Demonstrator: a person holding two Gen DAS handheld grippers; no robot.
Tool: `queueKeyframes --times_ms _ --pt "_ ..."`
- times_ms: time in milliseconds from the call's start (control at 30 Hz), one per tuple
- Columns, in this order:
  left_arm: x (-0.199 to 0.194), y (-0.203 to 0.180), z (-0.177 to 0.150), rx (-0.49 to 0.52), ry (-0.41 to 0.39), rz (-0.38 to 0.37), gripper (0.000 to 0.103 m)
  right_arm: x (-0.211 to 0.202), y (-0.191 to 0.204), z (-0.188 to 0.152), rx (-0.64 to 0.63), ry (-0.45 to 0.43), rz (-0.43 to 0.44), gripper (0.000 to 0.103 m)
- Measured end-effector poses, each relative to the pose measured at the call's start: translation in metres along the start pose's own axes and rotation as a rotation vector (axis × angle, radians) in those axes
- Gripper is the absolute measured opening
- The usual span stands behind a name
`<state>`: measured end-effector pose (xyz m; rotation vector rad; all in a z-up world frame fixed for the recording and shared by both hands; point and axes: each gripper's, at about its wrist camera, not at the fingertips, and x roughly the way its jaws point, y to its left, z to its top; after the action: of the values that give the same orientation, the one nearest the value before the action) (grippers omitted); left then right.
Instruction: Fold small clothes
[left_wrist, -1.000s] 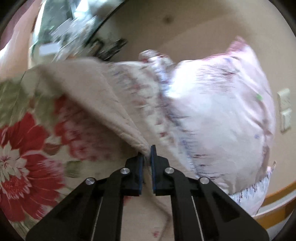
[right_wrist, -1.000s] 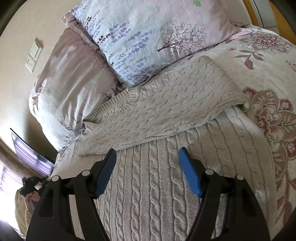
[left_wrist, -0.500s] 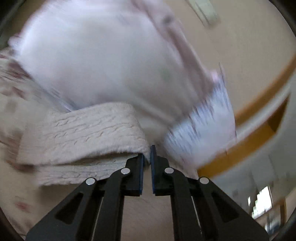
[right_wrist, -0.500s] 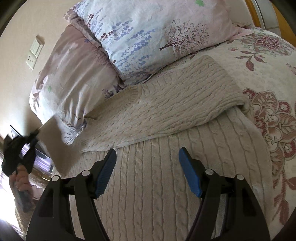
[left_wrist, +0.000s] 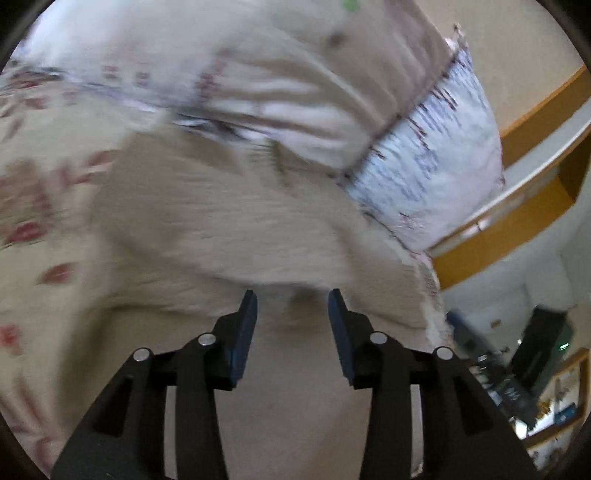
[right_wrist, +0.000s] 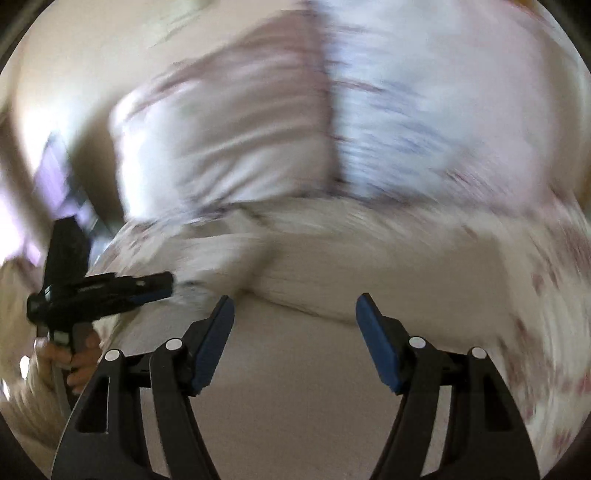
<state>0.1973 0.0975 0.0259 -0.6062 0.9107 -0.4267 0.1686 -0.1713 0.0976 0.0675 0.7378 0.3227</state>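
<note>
No legible text, labels (all blurred)

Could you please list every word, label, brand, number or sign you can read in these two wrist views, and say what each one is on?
None can be read.
Dark device at the lower right of the left wrist view: pale marks that may be lettering, too blurred to read.
Pillows: printed patterns only, no text.
Left gripper body, seen in the right wrist view: no legible marking.
</note>
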Motion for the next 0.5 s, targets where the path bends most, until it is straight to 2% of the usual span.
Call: queueKeyframes --times_ms 133,267,367,433,500 --pt "-0.019 0.022 -0.012 -0.011 0.002 0.025 0.039 0.028 0.074 0.012 -0.302 -0.004 0.059 0.069" --pt "-0.025 0.034 -0.019 0.007 0.009 0.084 0.039 0.063 0.122 0.012 -0.479 0.043 0.081 0.057" --pt "-0.026 0.040 -0.017 0.026 -0.015 0.167 0.039 0.092 0.143 0.005 -0.596 0.096 0.046 0.048" --pt "-0.027 0.044 -0.015 0.040 -0.043 0.227 0.039 0.108 0.149 0.001 -0.648 0.128 0.017 0.048" --pt "-0.027 0.050 -0.012 0.029 -0.057 0.232 0.036 0.124 0.154 -0.005 -0.698 0.159 -0.027 0.048"
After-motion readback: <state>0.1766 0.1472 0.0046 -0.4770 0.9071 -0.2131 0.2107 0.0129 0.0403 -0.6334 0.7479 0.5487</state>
